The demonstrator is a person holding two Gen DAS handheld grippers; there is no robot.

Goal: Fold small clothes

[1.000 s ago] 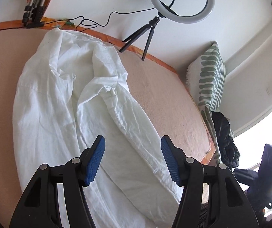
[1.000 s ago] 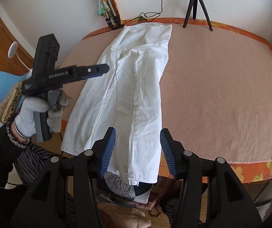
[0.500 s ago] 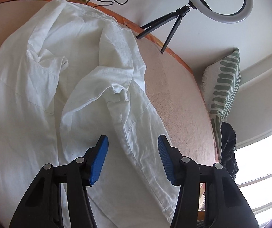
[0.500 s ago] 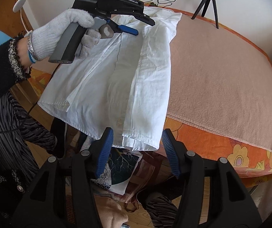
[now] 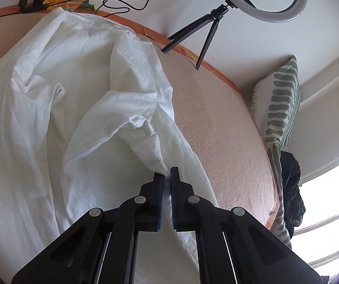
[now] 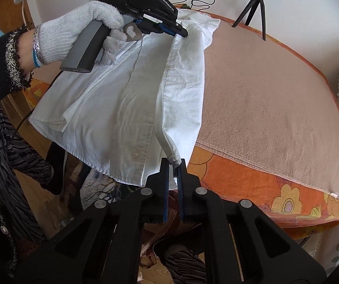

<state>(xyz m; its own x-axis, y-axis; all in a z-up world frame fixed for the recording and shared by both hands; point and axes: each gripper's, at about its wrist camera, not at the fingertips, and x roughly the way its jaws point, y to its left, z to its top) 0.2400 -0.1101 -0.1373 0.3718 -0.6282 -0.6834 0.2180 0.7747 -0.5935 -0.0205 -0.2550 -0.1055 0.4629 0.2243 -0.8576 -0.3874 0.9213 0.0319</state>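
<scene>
You are clenching your left gripper [image 5: 166, 174] on the crumpled white cotton shirt [image 5: 74, 108] mid-placket and your right gripper [image 6: 173, 165] on its hem corner overhanging the pink-blanketed bed [image 6: 276, 99], apparently readying a lengthwise fold.

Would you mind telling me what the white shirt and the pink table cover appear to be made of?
White shirt: likely thin woven cotton or linen, matte, judging by its fine creases and stitched seams. Pink table cover: seemingly fleece or terry, matte, with a nubby pile and stitched hem.
</scene>
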